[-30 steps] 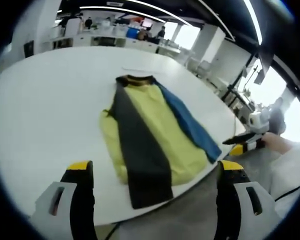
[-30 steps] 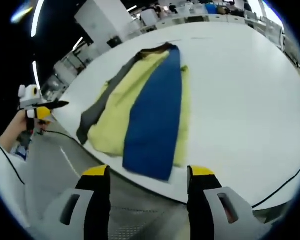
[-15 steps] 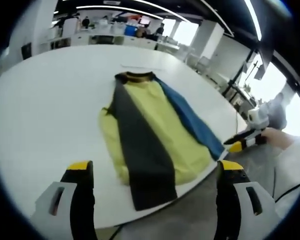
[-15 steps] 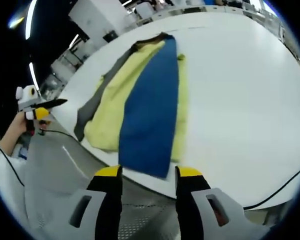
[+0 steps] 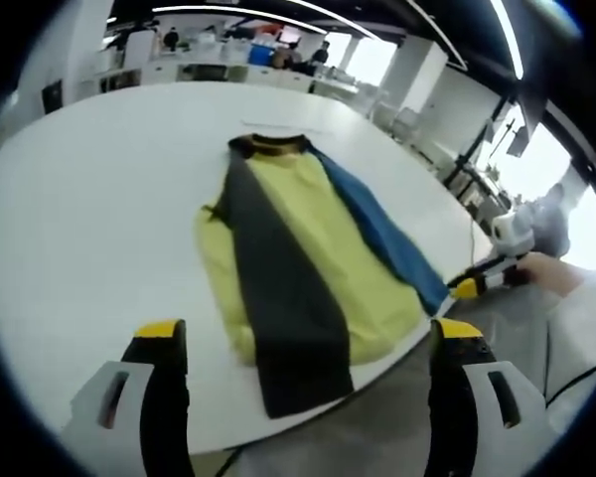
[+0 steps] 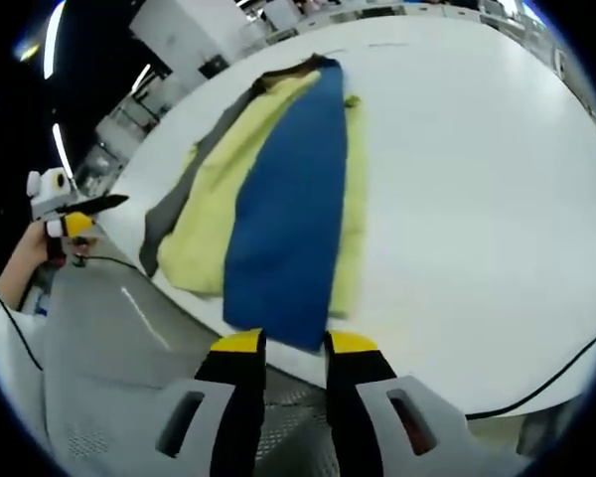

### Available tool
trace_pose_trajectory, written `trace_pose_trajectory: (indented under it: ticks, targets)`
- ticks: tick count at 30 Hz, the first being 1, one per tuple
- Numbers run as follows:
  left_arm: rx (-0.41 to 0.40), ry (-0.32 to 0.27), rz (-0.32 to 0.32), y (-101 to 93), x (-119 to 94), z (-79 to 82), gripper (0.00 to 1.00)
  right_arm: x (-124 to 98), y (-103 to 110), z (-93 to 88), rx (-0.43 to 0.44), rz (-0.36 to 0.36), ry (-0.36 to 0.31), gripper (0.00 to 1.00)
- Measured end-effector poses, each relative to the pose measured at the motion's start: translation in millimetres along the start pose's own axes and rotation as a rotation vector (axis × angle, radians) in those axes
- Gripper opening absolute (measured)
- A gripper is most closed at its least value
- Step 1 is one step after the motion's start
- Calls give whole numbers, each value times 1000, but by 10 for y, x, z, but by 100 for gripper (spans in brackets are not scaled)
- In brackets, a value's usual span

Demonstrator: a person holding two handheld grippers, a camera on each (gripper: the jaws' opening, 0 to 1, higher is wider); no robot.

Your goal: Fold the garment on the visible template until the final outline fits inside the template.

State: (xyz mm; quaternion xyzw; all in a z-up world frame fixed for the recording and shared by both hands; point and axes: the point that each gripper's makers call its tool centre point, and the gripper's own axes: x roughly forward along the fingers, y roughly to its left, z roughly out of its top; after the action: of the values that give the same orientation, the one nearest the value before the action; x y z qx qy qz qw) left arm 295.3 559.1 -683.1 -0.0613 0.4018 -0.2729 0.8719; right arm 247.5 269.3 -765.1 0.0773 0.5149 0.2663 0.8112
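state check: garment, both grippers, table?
garment: lying flat on the table, yellow body, dark strip and blue strip lengthwise, hem at the near edge
left gripper: open, jaws wide, empty
right gripper: nearly closed just short of the blue strip's hem; contact unclear
table: white, garment on it

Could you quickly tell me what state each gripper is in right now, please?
Left gripper: open, holding nothing.
Right gripper: nearly closed at the blue sleeve hem; grasp cannot be told.

I see matt soft cloth on the garment (image 5: 298,258), smooth white table (image 5: 89,229) with a slight sheen, probably laminate, gripper (image 6: 286,343) tips yellow, likely matt plastic
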Motion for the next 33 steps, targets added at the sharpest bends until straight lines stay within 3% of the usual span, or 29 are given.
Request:
trace_pose_trajectory:
  ticks: [9,28,33]
  targets:
    - [1,12,-9,-32,43,-9,98,27,-80,-11,-12,-34,4,5]
    - [-5,9,-11,24,78,37,97,38,-78,13,-20,-41,25,2]
    - [-7,3,-9,44,69,54,97,-30,-82,93,-40,-53,-1,2]
